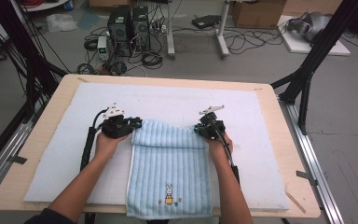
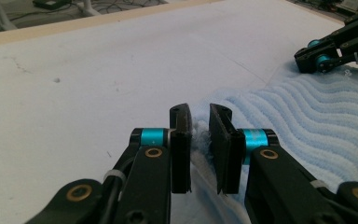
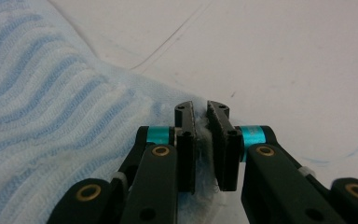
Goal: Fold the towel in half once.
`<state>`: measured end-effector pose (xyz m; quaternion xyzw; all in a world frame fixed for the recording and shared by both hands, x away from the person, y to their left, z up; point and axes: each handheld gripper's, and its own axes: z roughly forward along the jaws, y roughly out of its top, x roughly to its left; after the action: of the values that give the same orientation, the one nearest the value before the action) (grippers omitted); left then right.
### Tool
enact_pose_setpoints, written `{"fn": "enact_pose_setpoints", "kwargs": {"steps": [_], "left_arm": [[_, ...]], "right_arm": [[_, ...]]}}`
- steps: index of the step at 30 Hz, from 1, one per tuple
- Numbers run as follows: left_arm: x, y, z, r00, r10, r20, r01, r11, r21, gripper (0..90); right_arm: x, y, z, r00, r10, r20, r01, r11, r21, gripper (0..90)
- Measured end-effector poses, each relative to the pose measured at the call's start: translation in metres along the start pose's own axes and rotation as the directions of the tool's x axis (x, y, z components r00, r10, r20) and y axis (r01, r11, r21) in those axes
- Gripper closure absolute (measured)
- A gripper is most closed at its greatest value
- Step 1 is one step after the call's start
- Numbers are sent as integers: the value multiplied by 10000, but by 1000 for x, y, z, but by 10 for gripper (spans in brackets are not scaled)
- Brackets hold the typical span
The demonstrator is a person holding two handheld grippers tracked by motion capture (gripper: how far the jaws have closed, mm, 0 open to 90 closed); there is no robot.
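A light blue striped towel (image 1: 169, 175) lies on the white pad (image 1: 56, 158) covering the counter (image 1: 14, 182), its near edge with a small rabbit picture hanging over the counter's front. Its far part is folded toward the person. At that fold's 2 corners, the left tongs (image 1: 137, 124) are nearly closed, pinching the towel's edge, and the right tongs (image 1: 197, 129) likewise clamp a bit of cloth between narrow jaws. Beyond the counter, computer towers (image 1: 128, 25) stand on the floor.

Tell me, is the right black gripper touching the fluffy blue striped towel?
Touching. In the right gripper view, the right gripper pinches the blue striped towel corner between its pads.
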<state>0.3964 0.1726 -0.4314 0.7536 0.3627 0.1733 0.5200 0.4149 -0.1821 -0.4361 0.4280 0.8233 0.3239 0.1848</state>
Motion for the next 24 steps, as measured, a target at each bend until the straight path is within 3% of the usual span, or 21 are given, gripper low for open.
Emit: {"fn": "enact_pose_setpoints", "kwargs": {"steps": [8, 16, 24], "left_arm": [[-2, 4, -6, 9993, -98, 352, 111, 9993, -358, 829], [-13, 12, -28, 9960, 130, 883, -61, 9970, -774, 830], [-37, -9, -51, 9882, 79, 1529, 32, 9974, -725, 830]], "right_arm": [[-4, 2, -20, 9995, -77, 294, 110, 9935, -1136, 823], [2, -4, -54, 9997, -226, -52, 210, 9776, -2094, 824], [17, -30, -83, 9978, -459, -476, 327, 9684, -2471, 822]]}}
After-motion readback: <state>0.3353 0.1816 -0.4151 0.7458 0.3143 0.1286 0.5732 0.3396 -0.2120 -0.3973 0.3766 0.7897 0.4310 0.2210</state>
